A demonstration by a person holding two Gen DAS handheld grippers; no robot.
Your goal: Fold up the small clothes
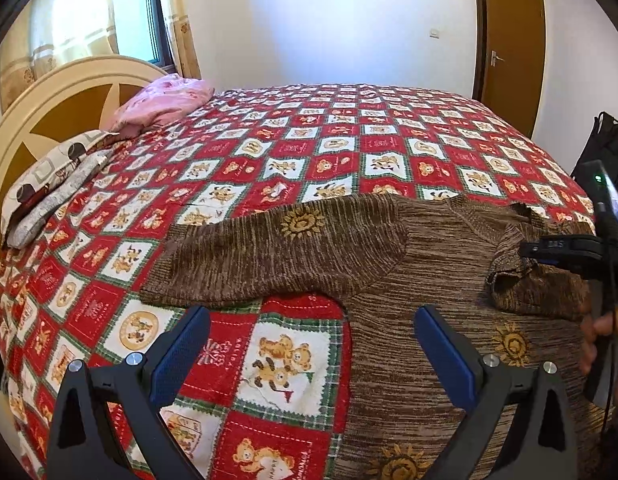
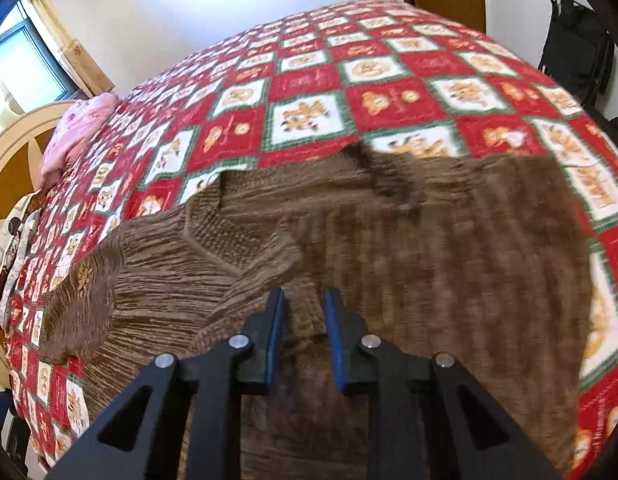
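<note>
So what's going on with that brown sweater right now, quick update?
Left gripper open, empty. Right gripper pinching a sleeve fold. Brown sweater flat on quilt. Nothing blocking.

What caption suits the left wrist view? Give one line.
Open left gripper hovers over brown sweater on teddy-bear quilt; right gripper pinches a sleeve.

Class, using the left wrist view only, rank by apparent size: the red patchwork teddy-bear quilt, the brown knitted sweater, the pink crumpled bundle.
1. Red patchwork teddy-bear quilt
2. Brown knitted sweater
3. Pink crumpled bundle, though it lies farthest away, so it looks smaller than it is.
</note>
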